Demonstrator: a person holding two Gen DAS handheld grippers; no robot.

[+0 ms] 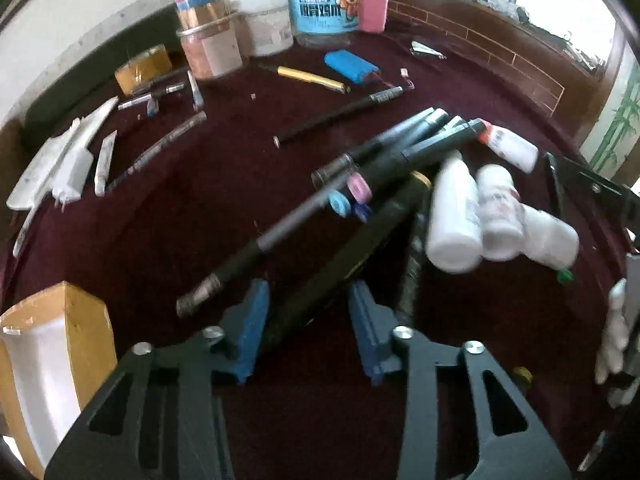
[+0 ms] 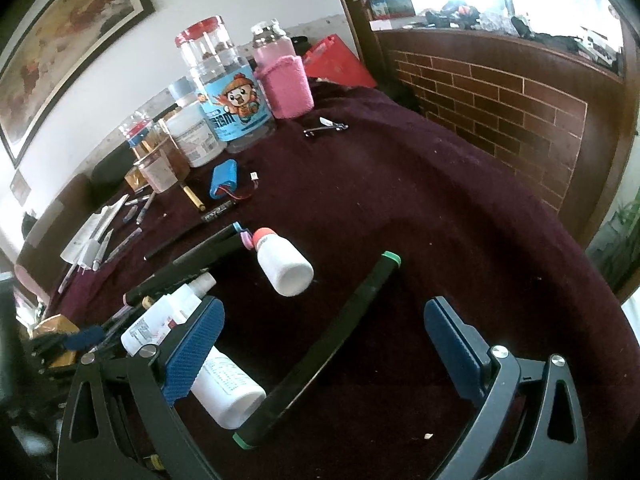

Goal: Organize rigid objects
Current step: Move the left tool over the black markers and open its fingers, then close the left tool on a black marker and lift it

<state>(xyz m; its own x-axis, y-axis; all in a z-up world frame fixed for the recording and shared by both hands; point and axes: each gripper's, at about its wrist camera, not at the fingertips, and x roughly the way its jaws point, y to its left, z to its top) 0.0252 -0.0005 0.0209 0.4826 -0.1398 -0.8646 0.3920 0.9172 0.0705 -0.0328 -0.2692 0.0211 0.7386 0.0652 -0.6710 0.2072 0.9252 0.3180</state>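
Observation:
In the left wrist view my left gripper (image 1: 308, 324) has its blue pads against the near end of a thick black pen with a gold tip (image 1: 360, 240). This pen runs up into a heap of dark pens and markers (image 1: 404, 140). Several white bottles (image 1: 456, 216) lie blurred to the right of the heap. In the right wrist view my right gripper (image 2: 326, 348) stands wide open low over the burgundy cloth (image 2: 400, 200). A black marker with green ends (image 2: 340, 328) lies slanted between its jaws, untouched. One white bottle (image 2: 228, 392) rests under the left pad.
Jars stand at the back: a blue-labelled one (image 1: 320, 4), a pink cup (image 1: 374, 0) and a white tub (image 1: 266, 20). A blue battery pack (image 1: 350, 66), a gold pen (image 1: 312, 78) and loose pens lie mid-table. White plastic pieces (image 1: 72, 160) and a yellow box (image 1: 80, 328) sit left.

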